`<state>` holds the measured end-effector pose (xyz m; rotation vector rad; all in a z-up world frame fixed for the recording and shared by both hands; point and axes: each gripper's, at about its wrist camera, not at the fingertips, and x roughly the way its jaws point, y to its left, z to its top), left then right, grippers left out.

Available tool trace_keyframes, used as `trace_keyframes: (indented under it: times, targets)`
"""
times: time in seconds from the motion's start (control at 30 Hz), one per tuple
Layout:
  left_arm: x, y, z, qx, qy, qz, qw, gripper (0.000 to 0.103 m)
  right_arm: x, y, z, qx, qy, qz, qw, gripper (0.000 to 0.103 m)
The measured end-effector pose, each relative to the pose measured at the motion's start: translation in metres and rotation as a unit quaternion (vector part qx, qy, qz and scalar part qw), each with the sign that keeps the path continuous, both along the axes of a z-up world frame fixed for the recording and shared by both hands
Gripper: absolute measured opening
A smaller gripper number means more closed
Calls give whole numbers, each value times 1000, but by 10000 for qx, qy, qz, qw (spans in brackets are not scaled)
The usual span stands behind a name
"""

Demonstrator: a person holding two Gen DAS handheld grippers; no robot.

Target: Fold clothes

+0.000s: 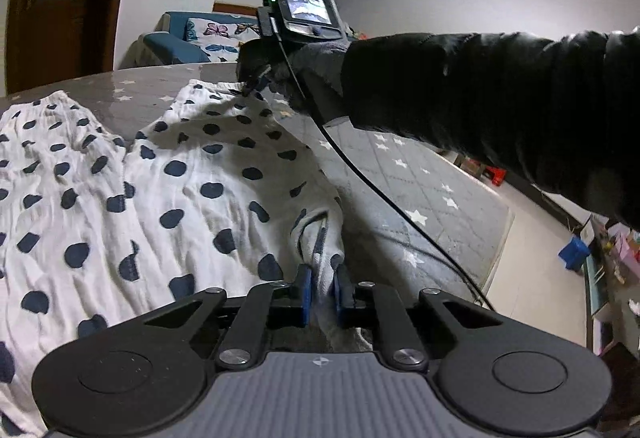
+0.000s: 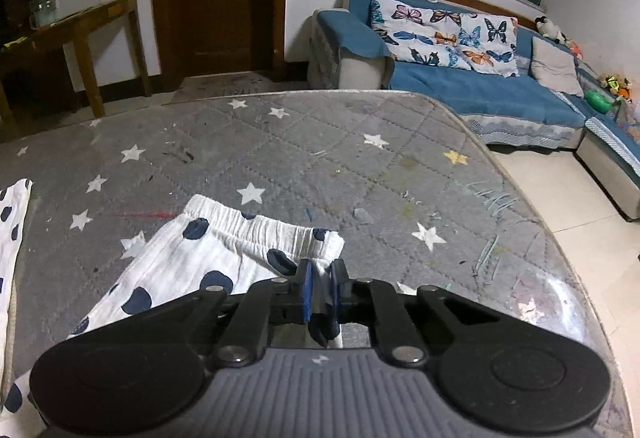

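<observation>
Blue pads of the left gripper (image 1: pixel 322 284) pinch a bunched corner of the trousers (image 1: pixel 168 174), white with dark dots, spread rumpled on the table (image 1: pixel 420 174). Farther along, the right gripper (image 2: pixel 322 288) is pressed onto the elastic waistband (image 2: pixel 264 226) at its corner. Thin, crinkled cloth like this should be light, limp and prone to sagging between grips, so hems and waistband corners look like the surest holds. No brand, label or legible writing shows anywhere.
</observation>
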<state>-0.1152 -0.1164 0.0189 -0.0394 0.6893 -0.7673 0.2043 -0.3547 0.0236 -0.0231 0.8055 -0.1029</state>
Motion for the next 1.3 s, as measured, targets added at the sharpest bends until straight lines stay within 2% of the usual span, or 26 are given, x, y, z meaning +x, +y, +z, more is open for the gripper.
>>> trace_keyframes:
  times: [0.77,1.03,1.3]
  targets:
    - [-8,51,21,-683,9,635,9956,8,-19,5,60,-223,-443,-166,9986,5]
    - [-12,78,26,-968,47,907,9912,8,-9,39,72,-354,-487,71,9982,5]
    - [-17,112,27,-1207,115,1277,9844,7,11,107,77,-543,-463,637,9954,5]
